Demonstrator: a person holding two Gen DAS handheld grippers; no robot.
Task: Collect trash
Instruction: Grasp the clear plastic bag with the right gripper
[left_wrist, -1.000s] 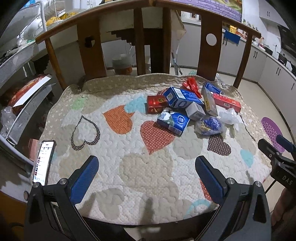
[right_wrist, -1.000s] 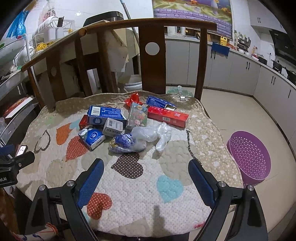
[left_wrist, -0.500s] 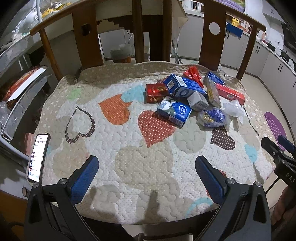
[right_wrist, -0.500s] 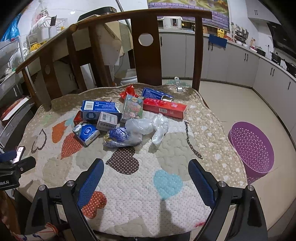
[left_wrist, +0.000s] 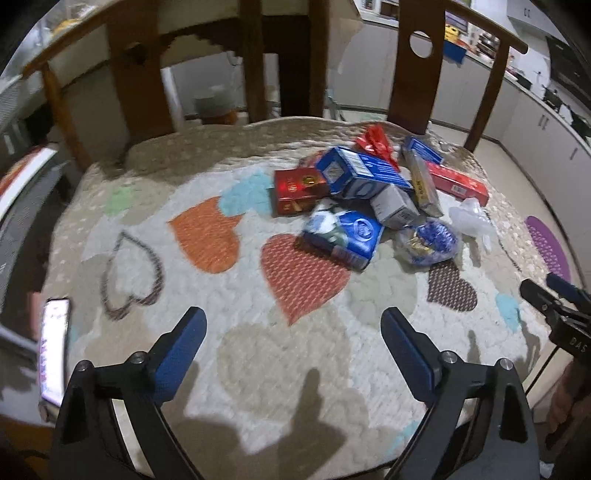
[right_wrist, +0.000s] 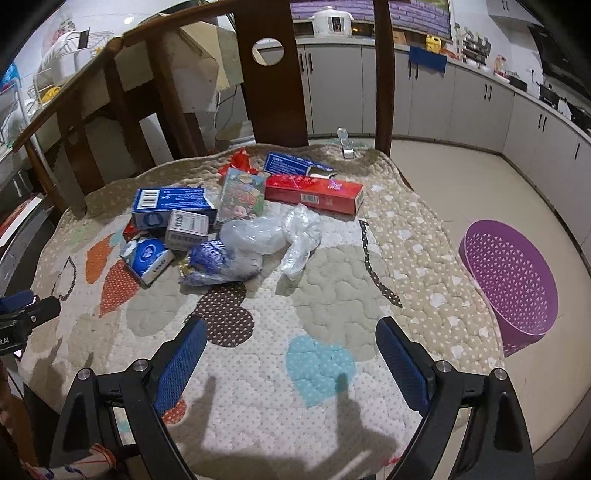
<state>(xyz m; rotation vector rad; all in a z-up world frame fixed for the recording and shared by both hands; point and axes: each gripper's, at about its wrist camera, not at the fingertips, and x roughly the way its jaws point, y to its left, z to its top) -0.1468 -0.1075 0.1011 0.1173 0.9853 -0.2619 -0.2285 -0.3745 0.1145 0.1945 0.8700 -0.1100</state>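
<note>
Kitchen cabinets (right_wrist: 461, 107) line the far wall, and in front of me a quilted cover with hearts (left_wrist: 258, 350) lies over a seat with a wooden chair back (left_wrist: 288, 55) behind it. I see the trash heaped toward the far side of the cover: a red box (left_wrist: 297, 190), a large blue box (right_wrist: 171, 201), a small grey box (right_wrist: 186, 229), a blue tissue pack (left_wrist: 341, 236), a long red box (right_wrist: 314, 194), a crumpled clear plastic bag (right_wrist: 277, 234), a blue foil wrapper (left_wrist: 428, 242) and a red ribbon (left_wrist: 376, 142). My left gripper (left_wrist: 293, 330) hangs above bare quilt, near the heap but apart from it; its jaws have just been closing a little, yet stand wide with nothing between them. My right gripper (right_wrist: 290, 338) hangs likewise, jaws wide and empty. On the floor beside the seat stands a purple basket (right_wrist: 513, 280). A lit phone (left_wrist: 53, 350) sits at the cover's left edge.
</note>
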